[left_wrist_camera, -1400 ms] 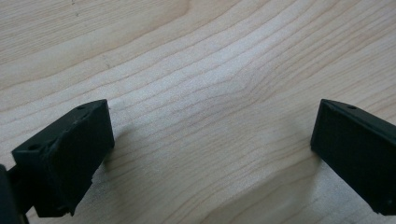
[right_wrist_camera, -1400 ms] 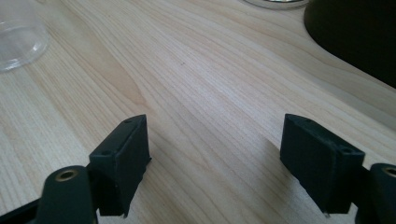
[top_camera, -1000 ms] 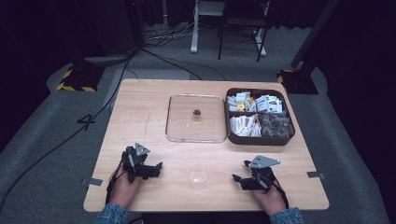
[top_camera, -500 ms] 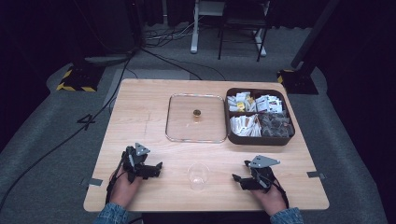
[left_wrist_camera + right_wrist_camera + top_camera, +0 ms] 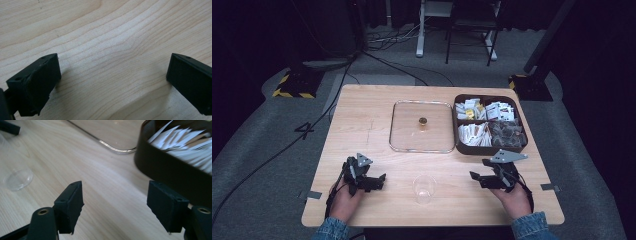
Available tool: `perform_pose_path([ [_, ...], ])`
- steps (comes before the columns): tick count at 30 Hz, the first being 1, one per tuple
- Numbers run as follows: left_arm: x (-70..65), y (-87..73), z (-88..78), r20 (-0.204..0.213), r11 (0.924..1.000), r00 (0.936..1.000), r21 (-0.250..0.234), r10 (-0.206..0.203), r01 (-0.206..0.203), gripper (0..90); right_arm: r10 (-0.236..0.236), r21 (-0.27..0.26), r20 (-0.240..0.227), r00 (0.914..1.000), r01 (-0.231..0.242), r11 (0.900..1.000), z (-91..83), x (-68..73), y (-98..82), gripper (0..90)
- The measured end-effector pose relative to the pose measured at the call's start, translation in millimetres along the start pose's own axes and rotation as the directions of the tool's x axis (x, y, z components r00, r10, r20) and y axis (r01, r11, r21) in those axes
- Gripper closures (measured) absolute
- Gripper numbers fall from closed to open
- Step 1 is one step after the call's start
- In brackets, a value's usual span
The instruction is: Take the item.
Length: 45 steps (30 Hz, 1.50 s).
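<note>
A clear plastic cup (image 5: 424, 187) stands near the table's front edge, between my two grippers. In the high view my left gripper (image 5: 379, 181) rests low on the wood to the cup's left, open, with bare wood between its jaws (image 5: 113, 72). My right gripper (image 5: 477, 179) hovers to the cup's right, open and holding nothing. Its jaws have just been closing a little. In the right gripper view (image 5: 115, 200) the cup (image 5: 18, 178) lies off to the left and the dark box (image 5: 170, 170) is close on the right.
A clear square lid with a small gold knob (image 5: 422, 121) lies flat at mid-table. Beside it on the right is a dark compartment box (image 5: 489, 125) holding white packets and dark wrapped items. The wooden table (image 5: 362, 120) has open room on its left half.
My right gripper has lifted off the table a little and drawn nearer the dark box. The left gripper and the cup have stayed put.
</note>
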<state>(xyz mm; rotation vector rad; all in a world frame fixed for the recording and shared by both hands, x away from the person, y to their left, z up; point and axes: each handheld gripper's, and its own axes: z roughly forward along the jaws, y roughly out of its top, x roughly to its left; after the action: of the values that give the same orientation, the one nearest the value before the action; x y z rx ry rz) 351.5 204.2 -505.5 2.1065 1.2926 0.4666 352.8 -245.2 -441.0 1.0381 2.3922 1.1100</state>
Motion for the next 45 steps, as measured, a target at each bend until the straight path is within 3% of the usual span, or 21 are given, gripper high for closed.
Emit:
perform_pose_path([
  [6, 0.1, 0.1, -0.2, 0.0, 1.0, 1.0, 0.002, 0.002, -0.002, 0.0, 0.039, -0.034, 0.05, 0.998, -0.037, 0.999, -20.8, -15.8, 12.4, 29.5],
  [12, 0.1, 0.0, -0.1, 0.0, 1.0, 1.0, 0.002, 0.001, -0.001, 0.0, 0.031, -0.051, 0.064, 0.9975, -0.028, 0.998, -29.9, -24.7, 20.9, 29.7],
  [19, 0.1, 0.0, -0.1, 0.0, 1.0, 1.0, 0.001, 0.001, -0.001, 0.0, 0.041, -0.062, 0.122, 0.9918, -0.033, 0.998, -40.5, -43.5, 38.8, 31.5],
  [27, 0.1, 0.0, 0.0, 0.0, 1.0, 1.0, 0.0, 0.001, -0.001, 0.0, 0.024, -0.067, 0.176, 0.9841, -0.012, 0.998, -44.1, -62.5, 54.3, 33.4],
  [32, 0.1, 0.0, -0.1, 0.0, 1.0, 1.0, 0.001, 0.001, -0.001, 0.0, 0.062, -0.046, 0.209, 0.976, -0.054, 0.998, -41.7, -76.0, 63.0, 31.6],
  [41, 0.1, 0.0, -0.1, 0.0, 1.0, 1.0, 0.002, 0.001, -0.001, 0.0, 0.113, -0.063, 0.245, 0.9629, -0.1, 0.993, -35.0, -101.7, 68.8, 31.0],
  [42, 0.1, 0.0, 0.0, 0.0, 1.0, 1.0, 0.0, 0.001, -0.001, 0.0, 0.125, -0.071, 0.256, 0.9584, -0.111, 0.991, -32.9, -109.2, 70.5, 31.7],
  [45, 0.1, 0.0, -0.1, 0.0, 1.0, 1.0, 0.002, 0.002, -0.002, 0.0, 0.147, -0.074, 0.25, 0.957, -0.133, 0.988, -31.1, -118.9, 73.4, 33.5],
])
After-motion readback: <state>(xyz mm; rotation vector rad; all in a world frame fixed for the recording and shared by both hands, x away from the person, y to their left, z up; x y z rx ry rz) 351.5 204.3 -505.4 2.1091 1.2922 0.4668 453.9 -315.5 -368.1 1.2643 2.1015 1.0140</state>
